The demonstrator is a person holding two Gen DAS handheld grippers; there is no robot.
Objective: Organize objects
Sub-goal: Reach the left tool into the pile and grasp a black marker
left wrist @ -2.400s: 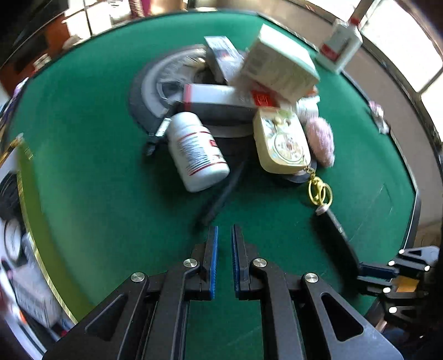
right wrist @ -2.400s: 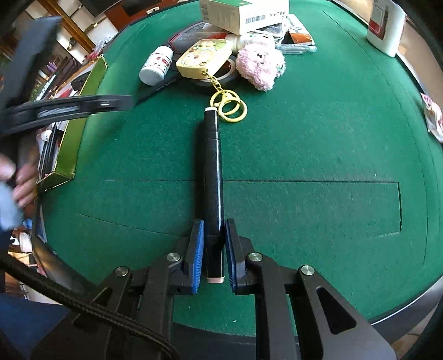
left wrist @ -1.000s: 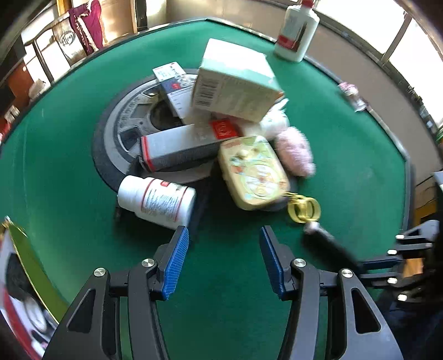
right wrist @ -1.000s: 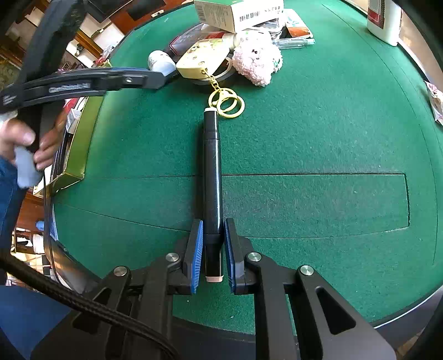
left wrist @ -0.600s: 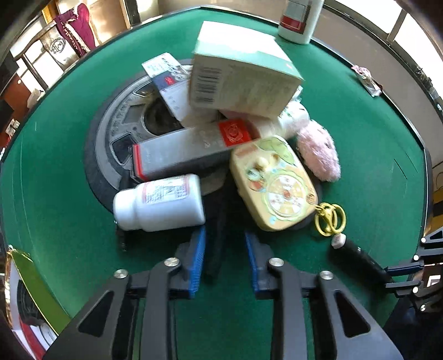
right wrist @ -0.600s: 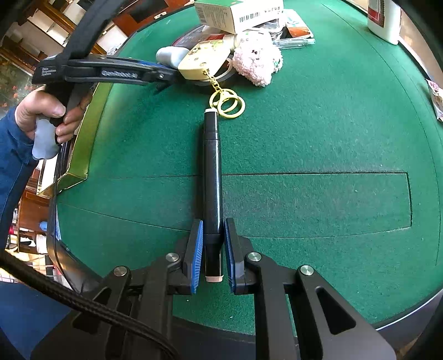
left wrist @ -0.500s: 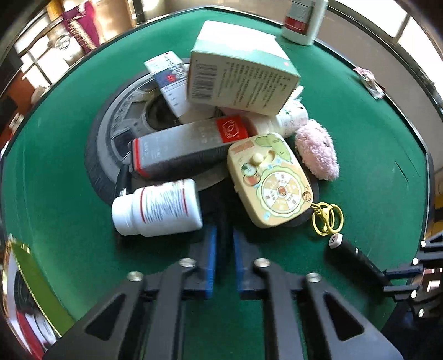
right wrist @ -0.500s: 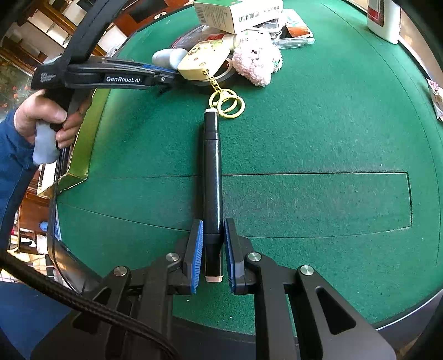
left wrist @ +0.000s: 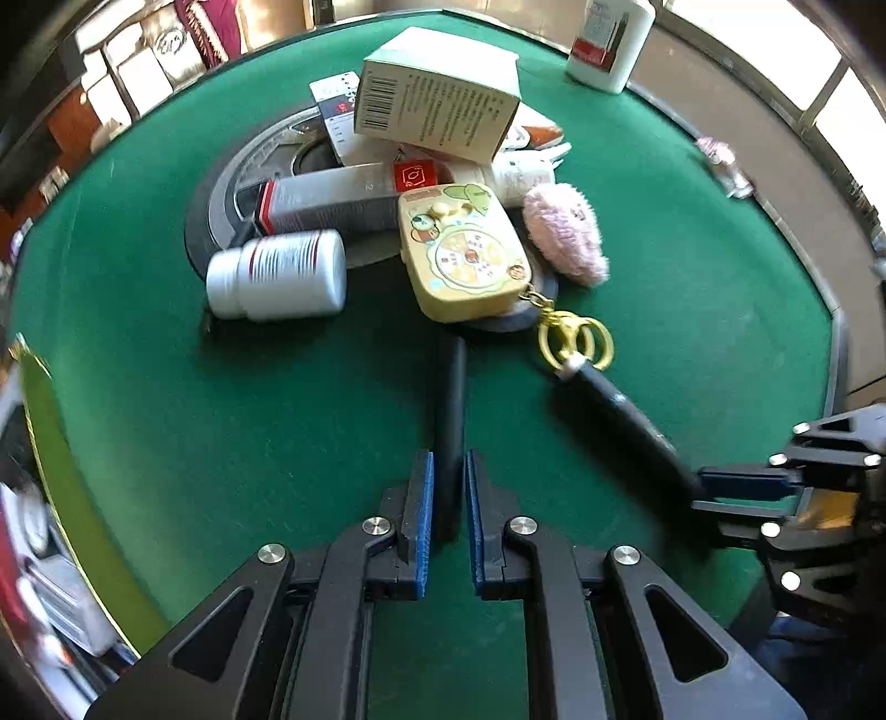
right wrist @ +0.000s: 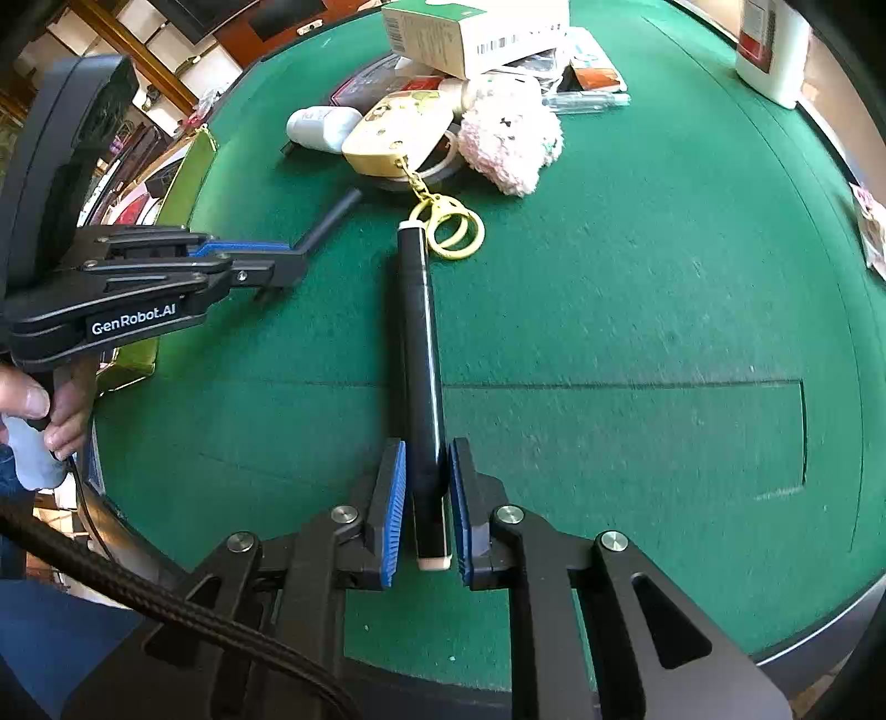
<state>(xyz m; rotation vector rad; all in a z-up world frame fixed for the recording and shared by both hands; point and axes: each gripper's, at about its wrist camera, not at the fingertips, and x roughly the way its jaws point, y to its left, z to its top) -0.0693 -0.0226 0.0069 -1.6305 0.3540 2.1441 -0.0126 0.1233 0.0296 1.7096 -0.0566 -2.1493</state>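
A thin black pen (left wrist: 451, 399) lies along the green felt table (left wrist: 277, 432), its far tip by the pile. My left gripper (left wrist: 447, 471) has its blue pads against the pen's near end while the jaws are opening slightly. The right wrist view shows this gripper (right wrist: 288, 260) holding the pen (right wrist: 332, 216) at an angle. My right gripper (right wrist: 426, 459) is shut on a thick black marker (right wrist: 420, 332) whose far end lies beside gold key rings (right wrist: 451, 230). In the left wrist view that gripper (left wrist: 703, 482) and the marker (left wrist: 620, 410) sit at the right.
The pile holds a white pill bottle (left wrist: 277, 277), a yellow keychain toy (left wrist: 465, 260), a pink plush (left wrist: 565, 232), a green-white box (left wrist: 437, 94) and a grey carton (left wrist: 332, 199) on a round disc (left wrist: 221, 210). A white bottle (left wrist: 609, 39) stands at the far edge. A green-edged box (left wrist: 55, 443) lies left.
My left gripper went from wide open to closed on the thin pen by the pile, then drew it back toward the near side. The pill bottle rolled slightly. The right gripper stayed put.
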